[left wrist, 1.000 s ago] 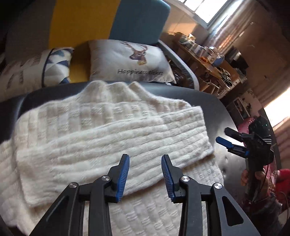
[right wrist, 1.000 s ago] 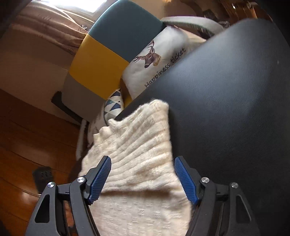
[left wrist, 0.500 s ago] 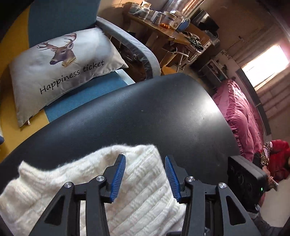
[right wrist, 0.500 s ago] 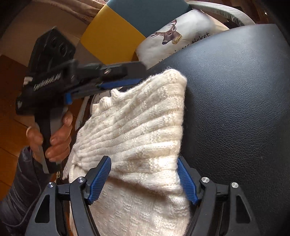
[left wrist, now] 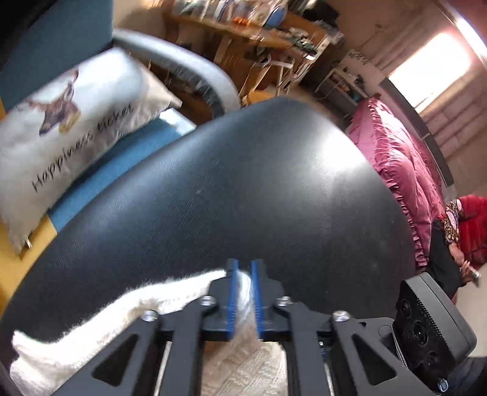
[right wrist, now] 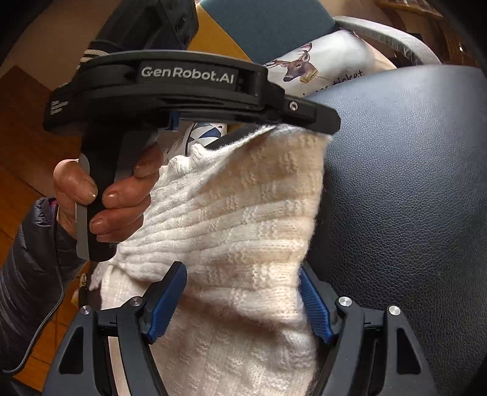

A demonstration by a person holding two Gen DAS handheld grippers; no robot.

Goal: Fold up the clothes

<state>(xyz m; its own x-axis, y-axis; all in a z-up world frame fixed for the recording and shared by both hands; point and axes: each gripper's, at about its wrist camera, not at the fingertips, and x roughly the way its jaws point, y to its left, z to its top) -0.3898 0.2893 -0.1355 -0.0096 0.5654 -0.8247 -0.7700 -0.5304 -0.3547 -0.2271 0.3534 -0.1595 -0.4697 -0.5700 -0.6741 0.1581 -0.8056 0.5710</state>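
A cream knitted sweater [right wrist: 243,219] lies on a black leather surface [right wrist: 411,198]. In the left wrist view my left gripper [left wrist: 242,274] is shut on the far corner of the sweater [left wrist: 100,316], white knit squeezed between its blue pads. The right wrist view shows that same left gripper [right wrist: 322,120] from the side, pinching the sweater's far right corner, held by a person's hand [right wrist: 103,195]. My right gripper [right wrist: 243,283] is open, its blue pads straddling the sweater's near right edge without pinching it.
A white deer cushion [left wrist: 70,121] rests on a blue and yellow chair [left wrist: 121,158] beyond the black surface [left wrist: 258,189]. A pink bed [left wrist: 404,170] and a cluttered wooden desk [left wrist: 252,27] stand further off. The right gripper's body [left wrist: 432,329] sits at lower right.
My left gripper swung from above the sweater's middle to its far right corner and shut on it. The right gripper stayed open at the near edge, now closer over the knit.
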